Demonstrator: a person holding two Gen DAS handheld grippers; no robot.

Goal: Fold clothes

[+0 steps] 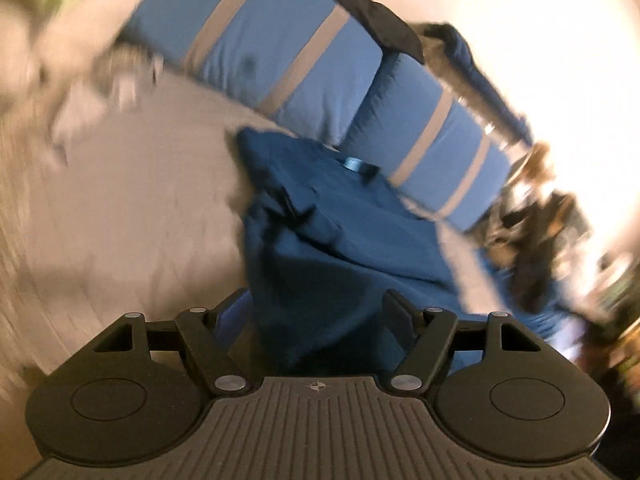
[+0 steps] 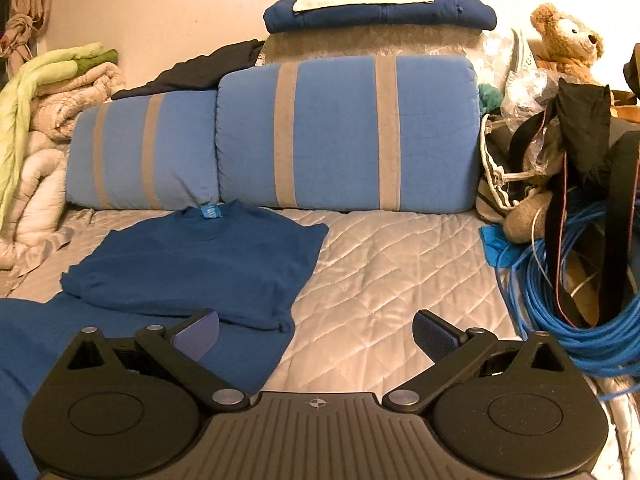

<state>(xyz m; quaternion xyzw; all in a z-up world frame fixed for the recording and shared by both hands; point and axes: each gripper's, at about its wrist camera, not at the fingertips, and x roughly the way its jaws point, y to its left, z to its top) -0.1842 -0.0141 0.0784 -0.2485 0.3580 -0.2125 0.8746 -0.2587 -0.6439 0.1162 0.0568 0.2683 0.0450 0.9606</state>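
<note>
A dark blue T-shirt (image 2: 192,264) lies on the grey quilted bed (image 2: 380,280), its collar label toward the pillows and its upper part folded over itself. My right gripper (image 2: 316,336) is open and empty, low over the bed just right of the shirt's lower edge. In the blurred, tilted left wrist view the same shirt (image 1: 340,240) hangs bunched between the fingers of my left gripper (image 1: 320,312), whose jaws stand apart with cloth filling the gap; a firm pinch cannot be made out.
Two blue pillows with grey stripes (image 2: 348,136) line the back of the bed. Rolled quilts (image 2: 44,120) are piled at the left. Blue cable coils (image 2: 560,300), black straps, bags and a teddy bear (image 2: 568,40) crowd the right side. Folded blue cloth (image 2: 380,12) sits above the pillows.
</note>
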